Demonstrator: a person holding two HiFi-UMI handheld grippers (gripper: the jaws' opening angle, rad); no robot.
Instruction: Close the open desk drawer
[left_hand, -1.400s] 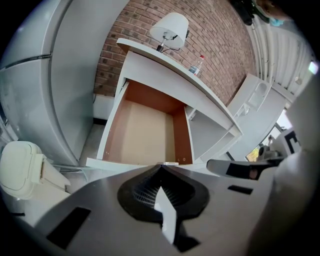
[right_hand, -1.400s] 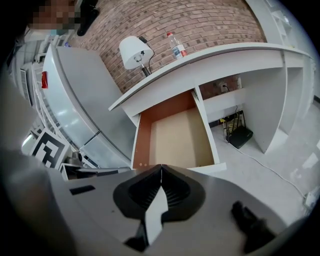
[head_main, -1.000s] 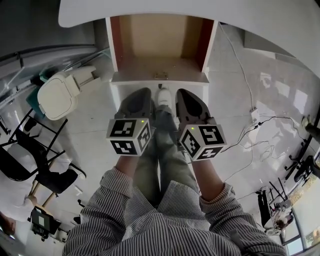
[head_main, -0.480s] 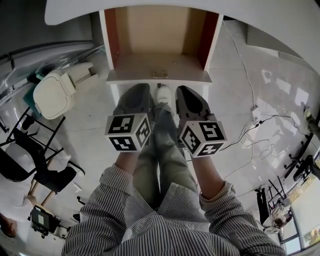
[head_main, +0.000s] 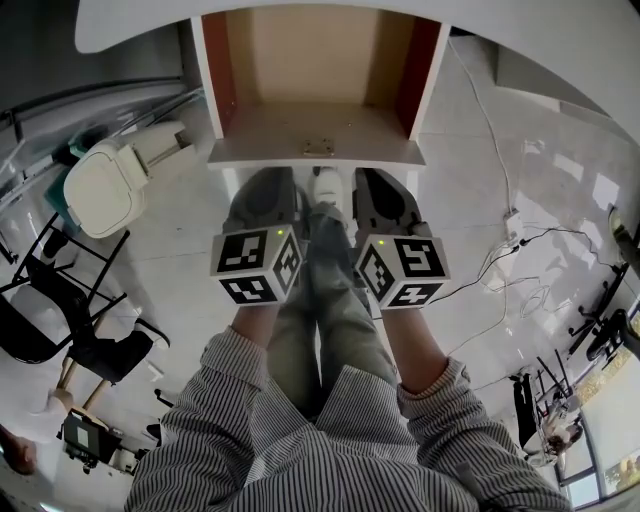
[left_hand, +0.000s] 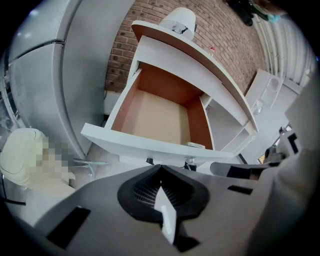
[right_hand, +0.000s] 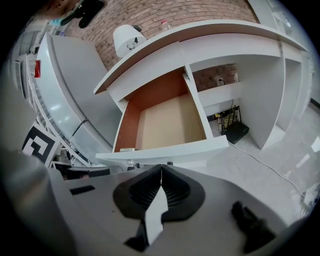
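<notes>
The desk drawer (head_main: 315, 75) stands pulled out under the white desktop (head_main: 560, 40); its tan bottom holds nothing, with red-brown side walls. Its white front panel (head_main: 315, 152) faces me and carries a small metal lock plate (head_main: 320, 148). My left gripper (head_main: 270, 180) and right gripper (head_main: 378, 180) sit side by side just below that panel, both shut on nothing. The left gripper view has the jaws (left_hand: 160, 166) meeting just under the drawer front (left_hand: 150, 145). The right gripper view shows the same, with the gripper (right_hand: 161, 166) under the panel (right_hand: 165, 148).
My legs and a white shoe (head_main: 326, 188) lie between the grippers. A white rounded seat (head_main: 105, 185) and black chairs (head_main: 60, 320) stand at the left. Cables (head_main: 510, 260) trail over the floor at the right. A black box (right_hand: 235, 132) sits under the desk.
Both grippers have stayed shut and side by side and edged slightly toward the drawer front. The drawer is as far open as before.
</notes>
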